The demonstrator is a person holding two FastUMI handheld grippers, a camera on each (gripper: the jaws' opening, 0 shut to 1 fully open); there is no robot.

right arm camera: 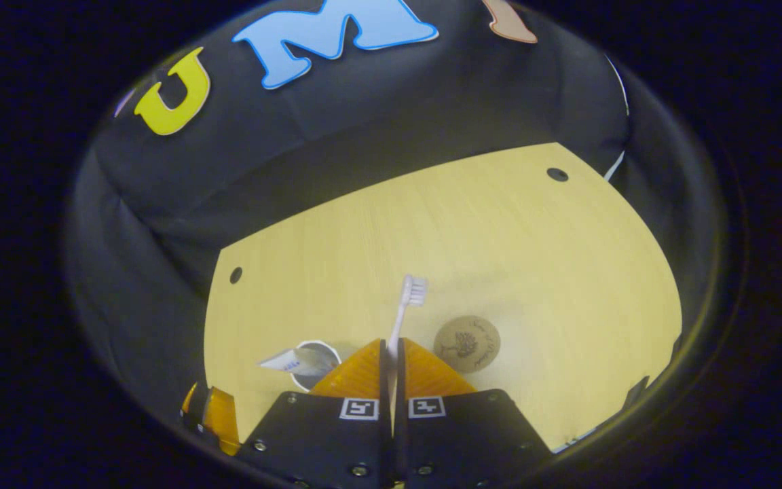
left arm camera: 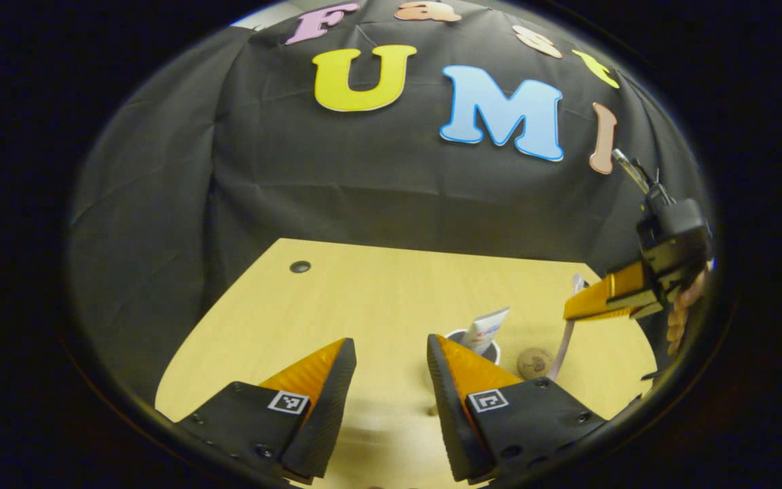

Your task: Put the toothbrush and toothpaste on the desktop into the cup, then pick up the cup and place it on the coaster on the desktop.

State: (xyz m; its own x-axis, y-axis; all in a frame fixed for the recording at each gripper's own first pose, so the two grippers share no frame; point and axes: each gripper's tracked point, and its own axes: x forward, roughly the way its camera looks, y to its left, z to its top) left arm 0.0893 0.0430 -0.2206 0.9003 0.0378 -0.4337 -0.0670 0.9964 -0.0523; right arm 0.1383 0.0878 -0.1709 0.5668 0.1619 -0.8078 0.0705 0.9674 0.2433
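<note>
Landmark: the cup (right arm camera: 315, 363) is being taken as the reference for every place below.
Right gripper (right arm camera: 392, 353): its jaws are being held closed on the toothbrush (right arm camera: 406, 305), both fingers pressing the handle; the bristled head is being carried upward and forward, past the fingertips.
Left gripper (left arm camera: 385, 380): its jaws are being held wide apart with nothing between them; it is being kept just in front of the cup.
Cup: it is being left standing on the desktop (right arm camera: 499, 231), with the toothpaste (right arm camera: 289, 361) already leaning inside it, one end sticking out over the rim.
Coaster (right arm camera: 466, 343): it is lying flat and bare, near the cup and apart from it, on the side away from the left gripper.
Step in hand: the toothbrush is being carried above the desktop toward the cup, by this reading.
Next move: the brush probably needs tipping handle-down over the cup's mouth beside the toothpaste, then releasing.
Farther off: the booth wall is being seen behind the desktop.
</note>
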